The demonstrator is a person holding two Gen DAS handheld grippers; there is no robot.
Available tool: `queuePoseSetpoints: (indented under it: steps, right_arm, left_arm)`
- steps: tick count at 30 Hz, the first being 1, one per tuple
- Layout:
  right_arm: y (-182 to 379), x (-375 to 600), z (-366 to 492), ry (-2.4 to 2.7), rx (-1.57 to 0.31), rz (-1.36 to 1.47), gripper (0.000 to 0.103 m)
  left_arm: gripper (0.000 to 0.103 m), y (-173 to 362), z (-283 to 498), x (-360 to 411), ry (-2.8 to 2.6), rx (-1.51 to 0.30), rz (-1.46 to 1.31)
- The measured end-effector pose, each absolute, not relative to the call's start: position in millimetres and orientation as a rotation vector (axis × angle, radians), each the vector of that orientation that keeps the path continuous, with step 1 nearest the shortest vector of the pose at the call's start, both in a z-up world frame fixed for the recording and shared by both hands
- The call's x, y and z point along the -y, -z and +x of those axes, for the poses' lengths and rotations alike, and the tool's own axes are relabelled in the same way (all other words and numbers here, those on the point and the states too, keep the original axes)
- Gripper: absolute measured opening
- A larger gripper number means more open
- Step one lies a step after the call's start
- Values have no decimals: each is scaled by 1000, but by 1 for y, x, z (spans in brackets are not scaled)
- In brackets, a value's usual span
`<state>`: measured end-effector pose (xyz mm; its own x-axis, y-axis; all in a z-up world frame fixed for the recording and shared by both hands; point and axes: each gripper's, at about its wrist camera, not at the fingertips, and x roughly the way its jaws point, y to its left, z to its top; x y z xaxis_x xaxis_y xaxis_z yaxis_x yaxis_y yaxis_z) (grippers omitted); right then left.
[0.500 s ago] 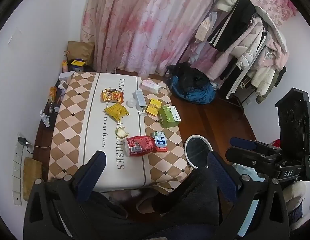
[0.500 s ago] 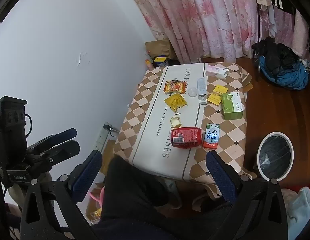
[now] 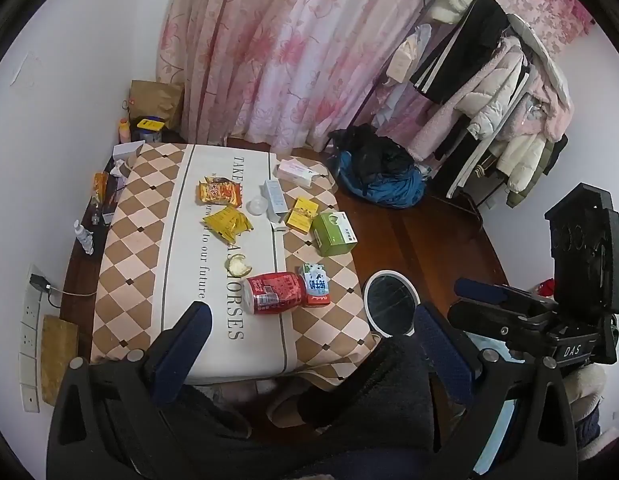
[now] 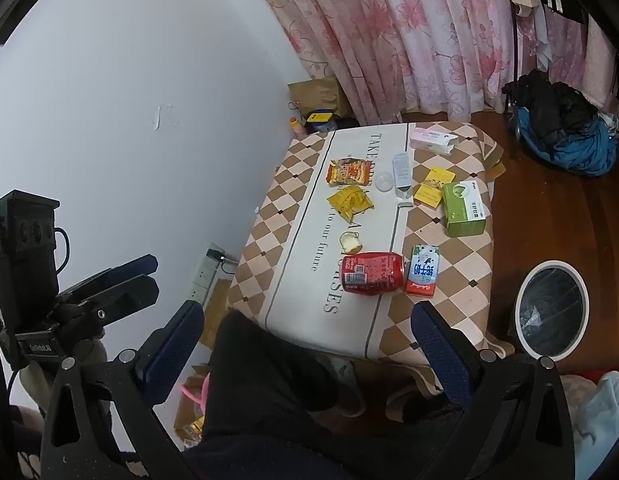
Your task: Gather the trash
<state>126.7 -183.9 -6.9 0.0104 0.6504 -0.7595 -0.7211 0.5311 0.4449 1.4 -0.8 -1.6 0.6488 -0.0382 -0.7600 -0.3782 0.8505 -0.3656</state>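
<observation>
Checkered surface (image 3: 121,240) with red can (image 3: 275,293) lying beside milk carton (image 4: 422,275), clothes rack (image 3: 489,92) only in left view, left gripper (image 3: 309,344) and right gripper (image 4: 305,344) both spread wide, empty.

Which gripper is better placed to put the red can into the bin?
Probably the right gripper. The bin stands on the floor at the table's right side, and the red can lies near that edge. Both grippers are open and empty.

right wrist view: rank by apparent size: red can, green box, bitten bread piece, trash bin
1. trash bin
2. red can and green box: look alike; the can lies nearer the camera, so unranked
3. bitten bread piece
</observation>
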Motion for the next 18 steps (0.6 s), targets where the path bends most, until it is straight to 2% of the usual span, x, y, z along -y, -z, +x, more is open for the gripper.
queuePoseSetpoints:
  steps: [18]
  right_arm:
    - [13,175,127,-1072,-1139,-81,103]
  left_arm:
    - [103,6,2,-2,-197,-847,-538]
